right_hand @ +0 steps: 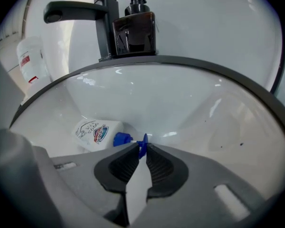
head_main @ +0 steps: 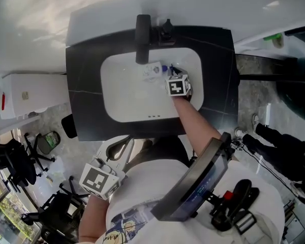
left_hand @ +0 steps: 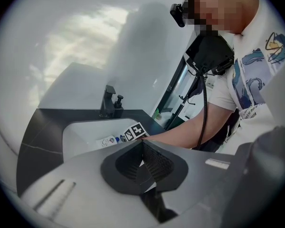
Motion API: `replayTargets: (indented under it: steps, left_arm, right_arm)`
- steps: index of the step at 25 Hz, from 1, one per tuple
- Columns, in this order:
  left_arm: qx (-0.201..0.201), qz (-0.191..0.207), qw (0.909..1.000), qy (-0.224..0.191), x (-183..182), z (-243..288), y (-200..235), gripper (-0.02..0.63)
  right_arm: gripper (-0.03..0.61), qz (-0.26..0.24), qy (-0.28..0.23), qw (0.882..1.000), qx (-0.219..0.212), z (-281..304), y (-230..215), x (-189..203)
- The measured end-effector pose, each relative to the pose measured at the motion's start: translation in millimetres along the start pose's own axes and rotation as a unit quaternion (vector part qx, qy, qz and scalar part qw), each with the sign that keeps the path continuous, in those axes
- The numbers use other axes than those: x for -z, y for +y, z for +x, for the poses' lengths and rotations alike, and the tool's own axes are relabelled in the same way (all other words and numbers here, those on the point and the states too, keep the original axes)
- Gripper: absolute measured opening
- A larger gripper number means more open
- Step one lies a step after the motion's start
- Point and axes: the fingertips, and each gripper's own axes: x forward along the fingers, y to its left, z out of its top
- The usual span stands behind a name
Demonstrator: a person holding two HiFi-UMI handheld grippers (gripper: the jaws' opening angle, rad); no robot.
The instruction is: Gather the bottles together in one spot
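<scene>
right tool (right_hand: 141, 151) clamped on blue tip (right_hand: 143, 141) of white bottle (right_hand: 96, 134) lying in sink (right_hand: 180, 103) — left tool (left_hand: 142, 145) closed, empty

The faucet (head_main: 143, 34) overhangs the back edge of the sink basin (head_main: 123, 103), with the soap dispenser (head_main: 166, 29) just beside it on the countertop (head_main: 84, 80). A bottle (head_main: 152, 71) lies under the spout. The right gripper (right_hand: 142, 148) and forearm cross the basin's right side; its front and left lie bare, open from above

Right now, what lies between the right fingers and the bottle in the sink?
Nothing. In the right gripper view, the fingers pinch the bottle by its blue tip.
</scene>
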Motion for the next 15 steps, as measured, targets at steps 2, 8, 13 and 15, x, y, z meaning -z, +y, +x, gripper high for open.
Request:
replayTargets:
  steps: [2, 8, 13, 15]
  left_arm:
    - [0.001, -0.002, 1.0000, 0.000, -1.5, 2.5, -2.8, 0.002]
    - [0.020, 0.008, 0.9998, -0.001, -6.8, 8.7, -11.7, 0.002]
    - [0.041, 0.024, 0.9988, -0.011, -11.5, 12.4, -19.7, 0.002]
    - [0.046, 0.026, 0.9985, -0.013, -9.6, 13.2, -22.8, 0.002]
  right_arm:
    - [0.040, -0.017, -0.008, 1.000, 0.008, -7.1, -4.9, -4.4]
    - [0.035, -0.132, -0.049, 0.990, 0.025, -37.0, -0.7, -30.1]
    - [0.038, -0.234, -0.078, 0.968, 0.043, -60.9, 1.8, -45.4]
    - [0.038, -0.263, -0.092, 0.959, 0.046, -70.7, 3.1, -51.3]
